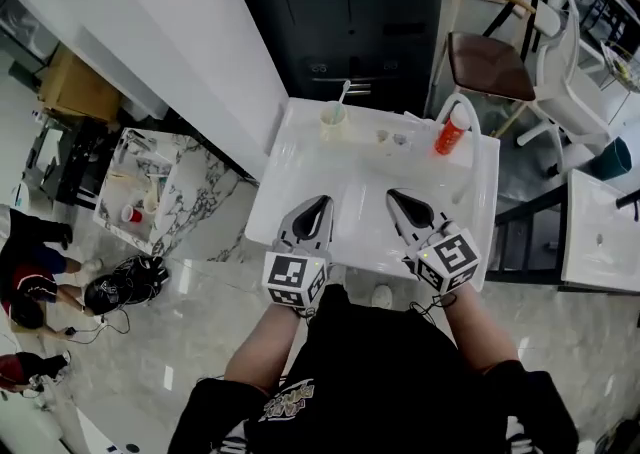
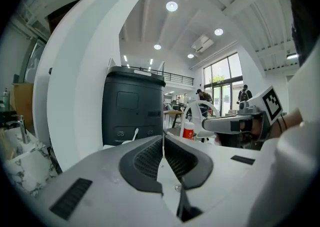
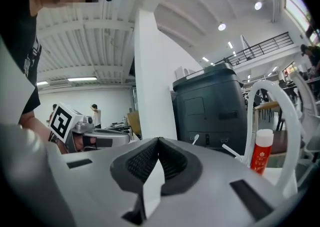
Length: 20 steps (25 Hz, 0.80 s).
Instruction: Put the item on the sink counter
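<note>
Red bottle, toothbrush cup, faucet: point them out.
red bottle (image 1: 450,134), head view, red body.
toothbrush cup (image 1: 333,123), head view, cup wall.
faucet (image 3: 251,121), right gripper view, left leg of arch.

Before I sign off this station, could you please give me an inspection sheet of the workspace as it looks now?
Surface: white sink counter with an arched white faucet.
Job's things: cup holding a toothbrush at the back; red bottle upright by the faucet; cannot tell which is the item.
Clutter: two small bits between cup and bottle, too small to name.
Grippers: left tool and right tool both shut, nothing between the jaws, above the counter.
Cables: thin cable on the floor at left.
Surroundings: dark cabinet behind, brown-seated chair, marble side table, a person at left.
</note>
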Available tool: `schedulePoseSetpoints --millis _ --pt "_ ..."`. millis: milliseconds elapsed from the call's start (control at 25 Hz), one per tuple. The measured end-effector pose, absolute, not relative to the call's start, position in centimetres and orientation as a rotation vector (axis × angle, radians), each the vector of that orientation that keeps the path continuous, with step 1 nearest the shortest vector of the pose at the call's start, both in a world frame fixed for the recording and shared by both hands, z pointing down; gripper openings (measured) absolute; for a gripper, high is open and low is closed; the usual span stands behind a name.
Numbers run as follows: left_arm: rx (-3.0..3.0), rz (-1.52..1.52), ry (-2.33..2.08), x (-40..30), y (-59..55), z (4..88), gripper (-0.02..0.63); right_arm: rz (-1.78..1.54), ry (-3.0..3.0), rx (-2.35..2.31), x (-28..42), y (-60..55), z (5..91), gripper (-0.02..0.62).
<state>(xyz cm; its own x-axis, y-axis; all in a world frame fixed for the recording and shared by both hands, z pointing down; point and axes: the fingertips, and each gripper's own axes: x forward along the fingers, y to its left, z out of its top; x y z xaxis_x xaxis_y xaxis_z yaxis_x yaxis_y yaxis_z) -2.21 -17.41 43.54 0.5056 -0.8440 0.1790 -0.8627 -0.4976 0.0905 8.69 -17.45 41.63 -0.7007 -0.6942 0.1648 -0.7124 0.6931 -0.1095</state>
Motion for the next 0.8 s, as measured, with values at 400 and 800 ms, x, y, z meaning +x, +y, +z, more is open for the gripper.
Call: schedulePoseSetpoints --millis 400,800 --pt "2.490 0.188 -1.547 -0.8 -10.0 44.4 0.023 0.278 -2.832 0.993 8.9 -12.7 42.8 0.054" --pt "2.494 0.191 -1.540 -3.0 -7.8 43.7 0.023 0.288 -2.849 1.001 6.4 -10.3 42.7 0.054"
